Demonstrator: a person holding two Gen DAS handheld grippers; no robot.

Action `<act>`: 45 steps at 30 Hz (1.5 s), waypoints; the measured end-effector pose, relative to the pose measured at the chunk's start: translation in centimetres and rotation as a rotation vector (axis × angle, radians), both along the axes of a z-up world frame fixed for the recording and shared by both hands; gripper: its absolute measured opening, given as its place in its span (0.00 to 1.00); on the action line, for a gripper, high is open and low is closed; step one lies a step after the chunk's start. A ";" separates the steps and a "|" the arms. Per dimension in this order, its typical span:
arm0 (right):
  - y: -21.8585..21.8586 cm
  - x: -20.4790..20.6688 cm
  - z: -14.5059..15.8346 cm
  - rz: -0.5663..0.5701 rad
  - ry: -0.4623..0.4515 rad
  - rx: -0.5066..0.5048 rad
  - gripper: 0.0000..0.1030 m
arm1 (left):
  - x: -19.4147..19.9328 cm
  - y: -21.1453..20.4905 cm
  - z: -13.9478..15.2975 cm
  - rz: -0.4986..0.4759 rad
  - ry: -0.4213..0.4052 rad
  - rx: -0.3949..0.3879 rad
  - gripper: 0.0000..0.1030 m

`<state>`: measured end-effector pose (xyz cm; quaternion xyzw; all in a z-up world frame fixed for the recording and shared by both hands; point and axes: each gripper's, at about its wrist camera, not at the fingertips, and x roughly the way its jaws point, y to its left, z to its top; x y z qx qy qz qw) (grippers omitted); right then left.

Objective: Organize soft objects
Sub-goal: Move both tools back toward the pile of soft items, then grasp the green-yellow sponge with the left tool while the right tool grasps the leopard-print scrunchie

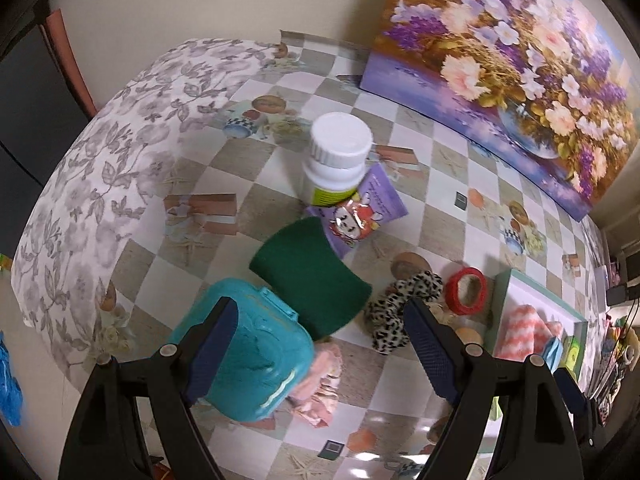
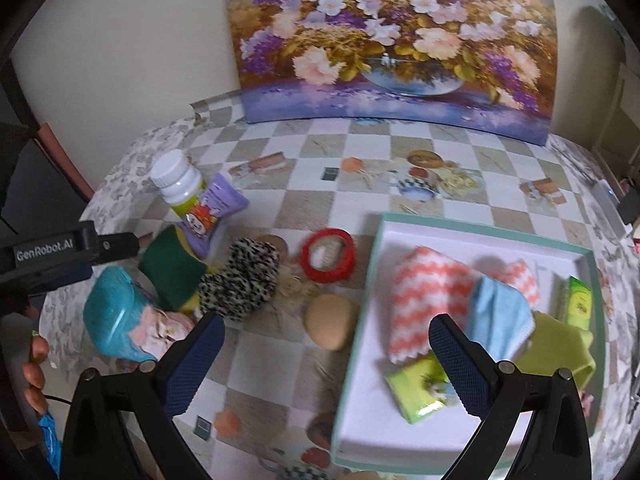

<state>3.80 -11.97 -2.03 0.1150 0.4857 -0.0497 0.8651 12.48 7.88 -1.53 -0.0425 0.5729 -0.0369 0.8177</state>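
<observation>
Both grippers, left [image 1: 316,344] and right [image 2: 326,364], hang spread and empty: the green sponge [image 1: 310,278] lies just beyond the left jaws, while only the right view shows the whole tray [image 2: 362,344] of cloths.

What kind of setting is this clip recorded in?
Probably a home, at a dining or kitchen table: a checkered tablecloth, a flower painting leaning on the wall, and household odds like a pill bottle and a sponge.
</observation>
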 end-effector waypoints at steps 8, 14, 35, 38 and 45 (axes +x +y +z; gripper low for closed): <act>1.3 1.9 -0.7 0.037 0.001 0.024 1.00 | 1.8 1.9 -0.5 0.047 -0.001 -0.039 0.83; 1.9 3.5 -1.4 0.040 0.021 0.040 1.00 | 3.0 2.4 -1.2 0.059 0.006 -0.070 0.98; 5.1 8.0 -5.7 0.134 0.171 0.041 1.00 | 6.4 2.3 -5.1 0.050 0.140 -0.013 0.98; 5.5 8.3 -6.3 0.148 0.187 0.034 1.00 | 7.3 1.9 -5.8 0.038 0.177 -0.001 0.98; 6.1 8.9 -7.6 0.176 0.218 0.042 1.00 | 8.9 0.3 -7.7 -0.007 0.267 0.084 0.98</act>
